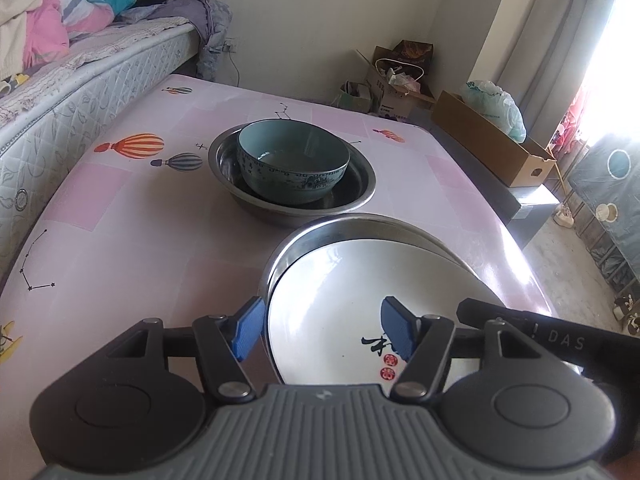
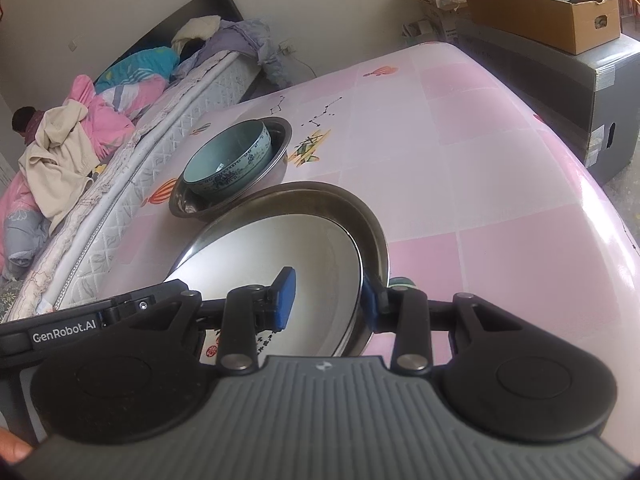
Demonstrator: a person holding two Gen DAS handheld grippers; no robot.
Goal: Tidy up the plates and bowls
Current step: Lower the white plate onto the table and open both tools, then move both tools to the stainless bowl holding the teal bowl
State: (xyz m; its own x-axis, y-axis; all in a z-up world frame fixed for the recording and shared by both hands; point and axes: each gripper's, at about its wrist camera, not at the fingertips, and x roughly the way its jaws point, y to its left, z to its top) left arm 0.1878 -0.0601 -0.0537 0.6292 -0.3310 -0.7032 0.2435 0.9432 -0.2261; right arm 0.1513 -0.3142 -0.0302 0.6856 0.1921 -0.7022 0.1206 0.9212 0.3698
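Nearest the cameras, both grippers straddle opposite edges of a white plate printed with black calligraphy and red seals, which lies inside a shallow steel plate on the pink surface. In the left wrist view the left gripper has its jaws spread wide: one blue pad sits outside the plate's left rim at lower centre of the frame, the other hangs over the plate's white face, so the rim lies between them, unpinched. In the right wrist view the right gripper is likewise parted, one pad above the white interior, the other just outside the stacked rims at lower right of centre; whether that outer pad touches the steel cannot be told.

The step in hand appears to be the seating or release of the white plate into the steel one, or else the start of a two-handed lift of the pair; the frames do not settle which. A next move would call either for backing both sets of jaws clear of the rims without dragging the plate, or for closing evenly on both sides.

Farther back, toward upper centre of the left view, a blue patterned bowl rests nested in a steel bowl, just beyond the plates. A bed flanks the surface at upper left.
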